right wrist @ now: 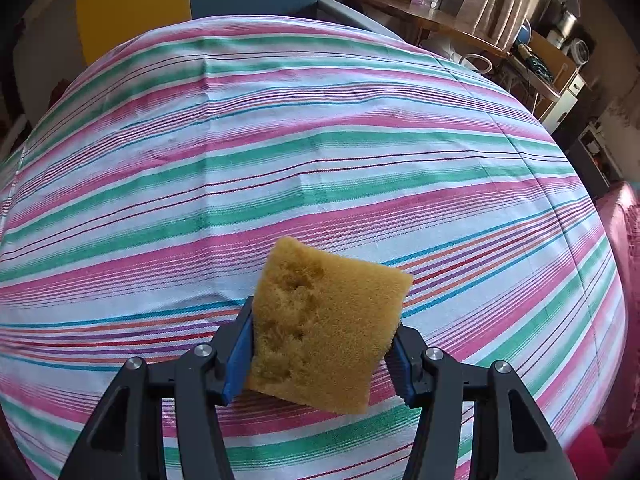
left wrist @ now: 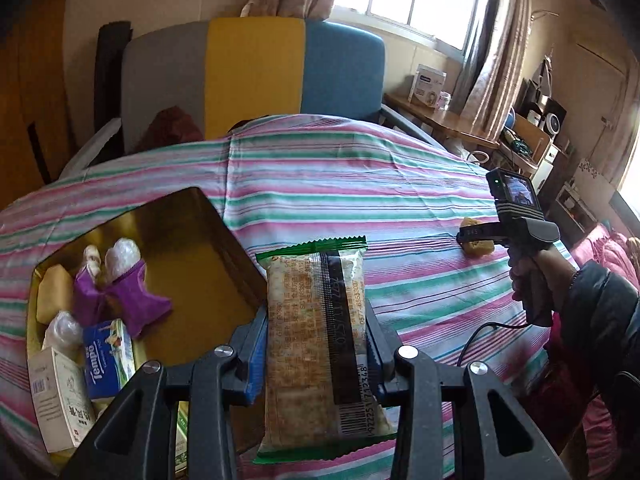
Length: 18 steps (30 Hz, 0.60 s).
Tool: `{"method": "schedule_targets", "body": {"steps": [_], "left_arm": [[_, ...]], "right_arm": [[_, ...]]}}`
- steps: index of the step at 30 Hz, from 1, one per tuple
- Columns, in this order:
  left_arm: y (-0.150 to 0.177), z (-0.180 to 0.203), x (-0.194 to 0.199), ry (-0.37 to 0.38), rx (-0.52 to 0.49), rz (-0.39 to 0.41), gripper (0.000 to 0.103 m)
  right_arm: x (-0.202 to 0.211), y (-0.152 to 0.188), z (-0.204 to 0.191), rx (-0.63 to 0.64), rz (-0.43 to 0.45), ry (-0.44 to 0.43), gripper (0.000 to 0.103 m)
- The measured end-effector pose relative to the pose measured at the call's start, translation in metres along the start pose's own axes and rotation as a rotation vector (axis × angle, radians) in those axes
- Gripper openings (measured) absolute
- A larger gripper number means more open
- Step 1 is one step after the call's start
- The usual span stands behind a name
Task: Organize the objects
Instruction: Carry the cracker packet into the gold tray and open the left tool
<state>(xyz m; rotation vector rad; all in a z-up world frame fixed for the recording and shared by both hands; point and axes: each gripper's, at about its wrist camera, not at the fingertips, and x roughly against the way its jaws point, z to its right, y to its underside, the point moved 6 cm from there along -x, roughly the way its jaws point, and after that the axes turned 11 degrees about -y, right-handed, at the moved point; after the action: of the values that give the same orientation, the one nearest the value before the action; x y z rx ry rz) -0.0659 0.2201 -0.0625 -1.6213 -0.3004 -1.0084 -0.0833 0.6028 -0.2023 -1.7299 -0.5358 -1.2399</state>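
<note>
Green-edged snack packet (left wrist: pixel 316 344) stands clamped in my left gripper (left wrist: pixel 316 344), long axis running away from me, just right of the gold tin (left wrist: pixel 192 240). My right gripper (right wrist: pixel 320 344) squeezes the yellow sponge (right wrist: pixel 320 320) above the striped desk (right wrist: pixel 280 140).

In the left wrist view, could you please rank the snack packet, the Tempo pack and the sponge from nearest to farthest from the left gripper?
1. Snack packet: between the left gripper's fingers.
2. Tempo pack: left, in the gold tin.
3. Sponge: far right, in the right gripper.
</note>
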Motion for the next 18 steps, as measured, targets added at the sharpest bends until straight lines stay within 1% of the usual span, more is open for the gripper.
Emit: {"method": "schedule_targets", "body": {"steps": [2, 5, 8, 12, 14, 18], "left_arm": [[0.002, -0.013, -0.003, 0.019, 0.041, -0.027, 0.040], [0.002, -0.041, -0.012, 0.043, 0.149, -0.080, 0.040], [-0.002, -0.078, -0.027, 0.029, 0.259, -0.126, 0.040], [-0.014, -0.118, -0.047, 0.015, 0.370, -0.163, 0.040], [-0.022, -0.131, -0.062, 0.004, 0.403, -0.177, 0.040], [-0.033, -0.143, -0.091, -0.022, 0.444, -0.212, 0.040]], "right_arm": [[0.000, 0.001, -0.002, 0.007, 0.001, 0.006, 0.057], [0.002, 0.001, -0.004, 0.019, 0.000, 0.013, 0.057], [0.002, 0.001, -0.005, 0.023, -0.003, 0.015, 0.057], [0.001, 0.000, -0.006, 0.039, -0.007, 0.024, 0.057], [0.001, 0.000, -0.006, 0.039, -0.010, 0.024, 0.057], [0.000, -0.002, -0.005, 0.042, -0.013, 0.023, 0.057]]}}
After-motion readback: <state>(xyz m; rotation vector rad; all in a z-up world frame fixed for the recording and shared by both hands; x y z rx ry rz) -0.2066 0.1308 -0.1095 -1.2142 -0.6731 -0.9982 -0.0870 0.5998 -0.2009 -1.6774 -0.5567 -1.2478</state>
